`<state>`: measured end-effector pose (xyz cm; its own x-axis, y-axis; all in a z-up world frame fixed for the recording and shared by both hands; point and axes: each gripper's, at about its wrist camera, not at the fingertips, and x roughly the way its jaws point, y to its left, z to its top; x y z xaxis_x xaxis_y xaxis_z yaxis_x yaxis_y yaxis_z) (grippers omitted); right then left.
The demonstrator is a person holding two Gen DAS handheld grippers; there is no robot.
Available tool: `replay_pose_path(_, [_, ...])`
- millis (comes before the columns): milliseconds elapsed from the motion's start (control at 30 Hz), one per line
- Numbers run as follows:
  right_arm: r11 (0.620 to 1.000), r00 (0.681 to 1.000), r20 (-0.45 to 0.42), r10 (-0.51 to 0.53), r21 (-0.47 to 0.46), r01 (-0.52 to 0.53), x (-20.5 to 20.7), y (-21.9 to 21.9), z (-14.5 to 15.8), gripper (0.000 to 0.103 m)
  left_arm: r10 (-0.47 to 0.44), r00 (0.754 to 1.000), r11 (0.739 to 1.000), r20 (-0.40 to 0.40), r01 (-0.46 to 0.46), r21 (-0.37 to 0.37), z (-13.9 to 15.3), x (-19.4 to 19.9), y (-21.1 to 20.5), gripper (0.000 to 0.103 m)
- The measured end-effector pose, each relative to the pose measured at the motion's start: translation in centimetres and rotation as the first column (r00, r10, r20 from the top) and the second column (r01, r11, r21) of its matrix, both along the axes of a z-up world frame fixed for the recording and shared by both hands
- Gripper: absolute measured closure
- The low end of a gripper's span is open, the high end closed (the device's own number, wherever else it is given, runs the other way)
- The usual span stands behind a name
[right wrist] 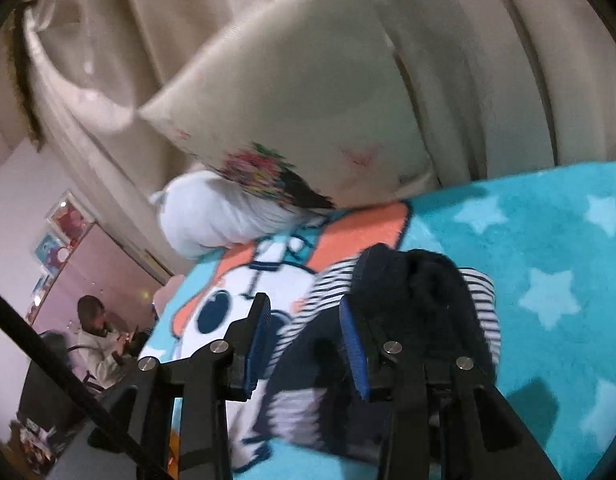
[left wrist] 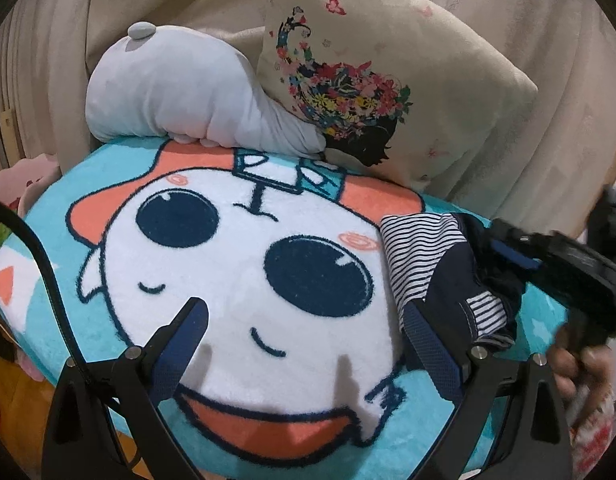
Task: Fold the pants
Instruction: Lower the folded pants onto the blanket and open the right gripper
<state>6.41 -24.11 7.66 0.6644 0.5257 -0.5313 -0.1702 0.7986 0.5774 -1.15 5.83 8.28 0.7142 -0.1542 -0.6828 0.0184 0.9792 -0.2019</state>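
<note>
Pants (left wrist: pixel 440 268) bunched; right view alone shows seated person (right wrist: pixel 98 340).

- A turquoise cartoon-face blanket (left wrist: pixel 108 208) covers the surface.
- Striped navy pants (left wrist: pixel 448 276) lie bunched on its right side.
- A grey plush (left wrist: pixel 180 96) and a floral cushion (left wrist: pixel 388 80) sit at the blanket's far edge.

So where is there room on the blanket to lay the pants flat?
The big white cartoon face is bare, between the left gripper and the grey plush. The starry blue part past the pants is free too. The back edge is crowded by the flowered pillow.
</note>
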Motion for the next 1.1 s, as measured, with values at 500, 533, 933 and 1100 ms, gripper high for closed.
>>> replay_pose_path(500, [0.985,0.981,-0.092,-0.173,-0.026,0.172,-1.8,-6.3,-1.9,0.036,-0.161,0.977,0.969,-0.139,0.13,-0.208,-3.9,5.9,-2.6,0.005])
replay_pose_path(533, [0.989,0.982,-0.114,-0.147,-0.006,0.147,-1.5,-6.2,-2.3,0.035,-0.183,0.971,0.961,-0.15,0.144,-0.238,-4.3,6.7,-3.1,0.005])
replay_pose_path(933, [0.997,0.984,-0.176,-0.04,0.064,0.052,0.4,-4.9,-4.7,0.068,-0.407,0.891,0.903,-0.2,0.36,-0.232,-6.4,8.9,-11.2,0.043])
replay_pose_path(1100, [0.997,0.993,-0.117,-0.035,0.064,0.043,0.1,-4.4,-2.4,0.077,-0.39,0.9,0.915,-0.196,0.354,-0.195,-4.4,9.9,-11.6,0.065])
